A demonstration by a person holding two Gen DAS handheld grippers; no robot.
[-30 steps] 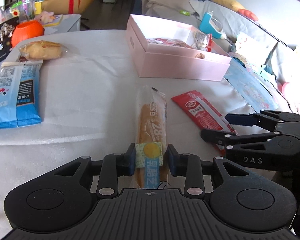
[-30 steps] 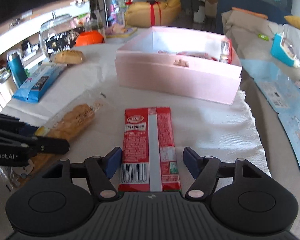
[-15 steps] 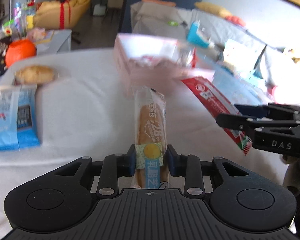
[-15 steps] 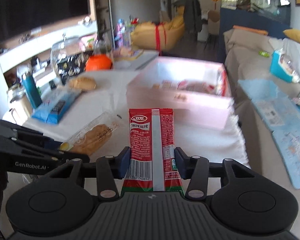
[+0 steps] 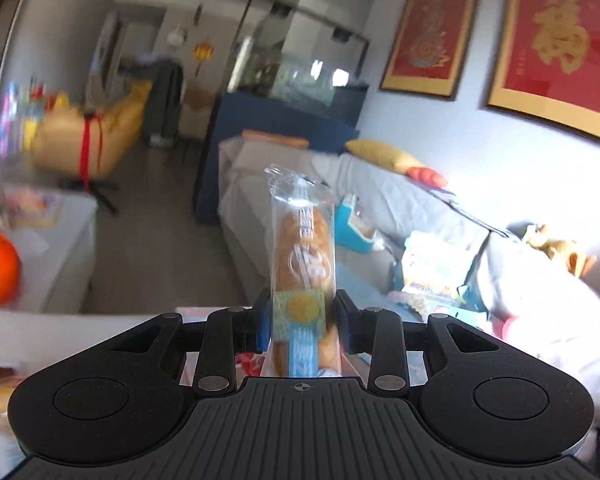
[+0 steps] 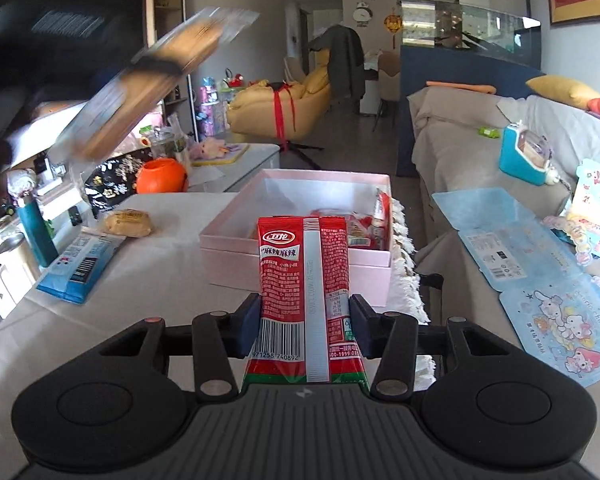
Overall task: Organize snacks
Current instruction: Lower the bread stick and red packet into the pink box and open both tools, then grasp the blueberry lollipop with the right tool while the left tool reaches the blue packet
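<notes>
We hold the left gripper [image 5: 303, 326] raised above the worktop, its blue pads pressed on both sides of a clear-wrapped bread stick [image 5: 303, 256]. The log puts its jaws just opening, yet the pack stays clamped and stands up out of them. From the right wrist view the same bread stick [image 6: 156, 80] is a blurred streak high at the upper left.

Our right gripper [image 6: 304, 326] is closed on a red snack pack [image 6: 302, 280], gripped near its barcode end, with the rest rising toward the pink box [image 6: 296, 268]. That box sits open at the worktop's [image 6: 148, 280] far right corner, with a few red packets in its right end.

On the worktop's left edge lie a blue packet [image 6: 80, 270] and, just beyond it, a wrapped bun [image 6: 128, 223]. An orange pot [image 6: 162, 176] sits past the far edge, on a lower white table.
</notes>
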